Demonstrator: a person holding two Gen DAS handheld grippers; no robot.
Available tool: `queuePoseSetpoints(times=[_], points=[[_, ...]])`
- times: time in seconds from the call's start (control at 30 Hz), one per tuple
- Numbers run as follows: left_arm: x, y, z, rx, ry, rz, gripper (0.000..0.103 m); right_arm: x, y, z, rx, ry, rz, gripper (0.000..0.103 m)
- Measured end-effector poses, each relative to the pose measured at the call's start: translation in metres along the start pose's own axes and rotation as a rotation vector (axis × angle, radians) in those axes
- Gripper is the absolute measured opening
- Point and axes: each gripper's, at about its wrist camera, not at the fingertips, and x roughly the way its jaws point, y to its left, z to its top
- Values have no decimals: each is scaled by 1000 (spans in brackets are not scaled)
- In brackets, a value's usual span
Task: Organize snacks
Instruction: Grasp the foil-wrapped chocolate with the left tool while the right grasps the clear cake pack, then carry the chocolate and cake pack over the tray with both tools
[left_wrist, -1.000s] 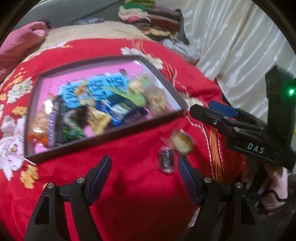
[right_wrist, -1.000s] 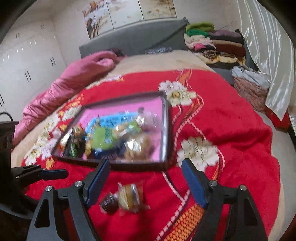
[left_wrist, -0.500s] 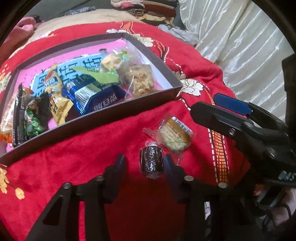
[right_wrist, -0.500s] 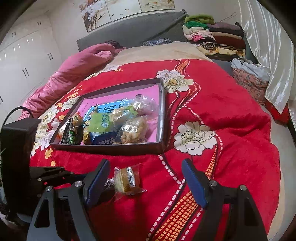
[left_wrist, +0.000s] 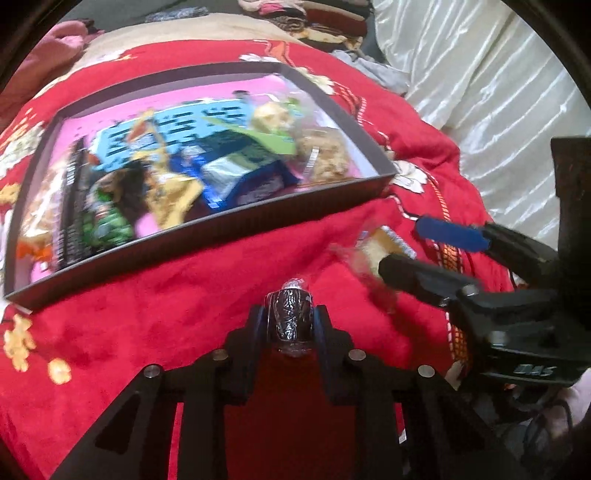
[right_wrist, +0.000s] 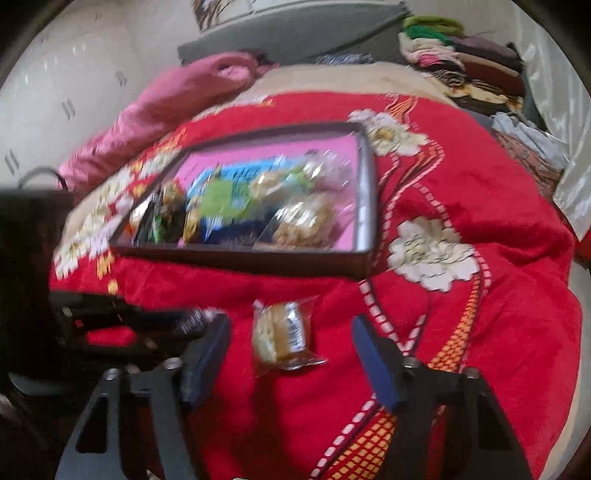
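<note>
Both snacks bracketed on the bed, just short of the tray.

The left hand-held gripper (left_wrist: 291, 325), jaws just closing, clamps the dark foil candy (left_wrist: 291, 317); the right hand-held gripper (right_wrist: 291, 354), still apart though narrowing, should centre on the clear-wrapped biscuit (right_wrist: 280, 332) before lifting toward the tray (left_wrist: 207, 229).

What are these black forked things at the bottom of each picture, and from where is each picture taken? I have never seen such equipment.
They are hand-held grippers, each with two fingers; a person carries one in each hand. A small wide-angle camera sits on each gripper and looks forward along its fingers, so each picture is that gripper's own view.

In the left view, the left gripper has just been closing and now presses on a small dark foil-wrapped candy. In the right view, the right gripper has also been closing, but its pads do not touch the clear-wrapped cake lying between them.

Everything rests on a red flowered blanket on a bed. Behind lies a shallow dark box with a pink bottom, already holding many snack packets.
</note>
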Motion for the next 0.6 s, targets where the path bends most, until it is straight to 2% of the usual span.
queuePoseSetpoints(times=[0.2, 0.3, 0.47, 0.6], points=[[-13, 16, -2, -35, -27, 3, 27, 24, 24, -5, -122, 89, -77, 44], [-20, 22, -3, -47, -38, 3, 27, 26, 29, -7, -148, 89, -76, 42], [-35, 32, -3, -72, -69, 1, 27, 16, 27, -4, -137, 38, -41, 40], [-52, 39, 0, -90, -109, 4, 27, 0, 24, 3, -104, -52, 17, 39]])
